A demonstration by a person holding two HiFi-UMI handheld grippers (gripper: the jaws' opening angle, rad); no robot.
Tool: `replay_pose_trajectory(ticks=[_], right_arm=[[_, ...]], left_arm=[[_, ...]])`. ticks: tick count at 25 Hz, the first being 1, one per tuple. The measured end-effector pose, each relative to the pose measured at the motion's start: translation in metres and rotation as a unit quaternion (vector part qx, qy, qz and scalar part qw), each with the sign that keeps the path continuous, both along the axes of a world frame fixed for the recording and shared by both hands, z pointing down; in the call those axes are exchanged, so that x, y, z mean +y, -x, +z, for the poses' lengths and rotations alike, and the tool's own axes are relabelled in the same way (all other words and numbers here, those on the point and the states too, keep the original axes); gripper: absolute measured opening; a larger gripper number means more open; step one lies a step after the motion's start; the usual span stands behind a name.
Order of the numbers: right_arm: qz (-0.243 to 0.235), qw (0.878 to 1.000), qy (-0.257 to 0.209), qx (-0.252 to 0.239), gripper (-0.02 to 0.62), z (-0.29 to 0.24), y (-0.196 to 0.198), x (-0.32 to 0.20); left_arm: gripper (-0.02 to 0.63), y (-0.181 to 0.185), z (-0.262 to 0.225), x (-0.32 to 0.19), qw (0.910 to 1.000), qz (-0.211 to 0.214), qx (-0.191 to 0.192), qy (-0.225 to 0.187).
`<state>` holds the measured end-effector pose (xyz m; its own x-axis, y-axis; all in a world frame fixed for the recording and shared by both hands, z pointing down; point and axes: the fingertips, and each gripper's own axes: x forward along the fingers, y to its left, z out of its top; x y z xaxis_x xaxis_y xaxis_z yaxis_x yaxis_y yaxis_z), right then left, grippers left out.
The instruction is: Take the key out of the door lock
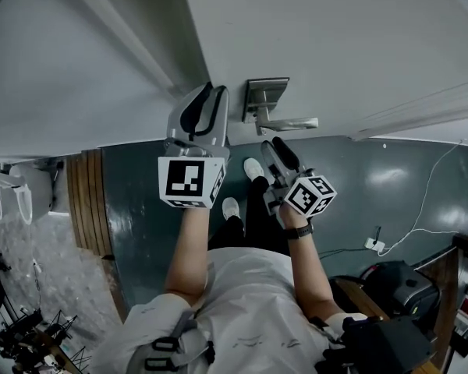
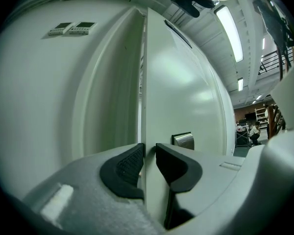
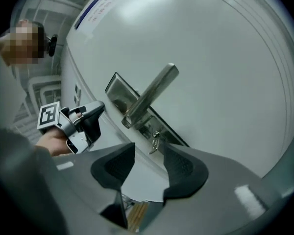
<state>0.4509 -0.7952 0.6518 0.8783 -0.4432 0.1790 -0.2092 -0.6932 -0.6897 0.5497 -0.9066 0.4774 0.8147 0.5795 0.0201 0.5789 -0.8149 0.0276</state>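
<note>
A small silver key [image 3: 156, 140] sticks out of the lock in the metal plate [image 3: 118, 93] on the white door [image 1: 312, 37], just under the lever handle [image 3: 152, 93]. My right gripper [image 3: 149, 153] is open, and the key sits between and slightly ahead of its fingertips, touching neither pad. In the head view the right gripper [image 1: 274, 148] points up at the handle [image 1: 290, 123]. My left gripper [image 2: 150, 152] straddles the door's free edge [image 2: 143, 82], one pad on each face, shut on it. The head view shows the left gripper [image 1: 203, 111] left of the plate.
The door frame and white wall [image 2: 49, 92] with two switch plates [image 2: 71, 28] lie left of the door edge. Below are the dark floor [image 1: 390, 185], a wooden strip [image 1: 86, 201], a white cable [image 1: 421, 216] and black equipment [image 1: 398, 287]. A person [image 2: 255, 131] sits far off.
</note>
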Motion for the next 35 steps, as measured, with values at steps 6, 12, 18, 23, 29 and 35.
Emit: replay_pose_trajectory(ticks=[6,12,18,23,29,35], right_arm=[[0.02,0.995,-0.093,-0.015,0.171,0.016,-0.022,-0.011],[0.034,0.99,-0.131,-0.03,0.054,0.022,-0.03,-0.014],[0.032,0.978,-0.204,-0.029,0.038,0.012,-0.028,-0.019],[0.045,0.972,-0.229,-0.038,0.029,0.015,-0.021,-0.015],[0.075,0.958,-0.27,-0.061,0.022,0.029,-0.014,-0.009],[0.065,0.964,-0.255,-0.046,0.021,0.023,0.045,-0.019]], left_arm=[[0.083,0.001,-0.001,0.0,1.0,-0.006,-0.004,-0.003],[0.083,0.001,0.001,-0.001,1.0,-0.005,-0.004,0.0],[0.084,0.0,0.001,-0.002,1.0,-0.001,-0.006,-0.004],[0.086,0.002,0.006,0.0,0.9999,-0.003,-0.012,-0.012],[0.087,-0.001,0.008,0.002,0.9999,-0.003,-0.007,-0.012],[0.086,0.004,0.006,0.001,0.9999,-0.001,-0.001,-0.016]])
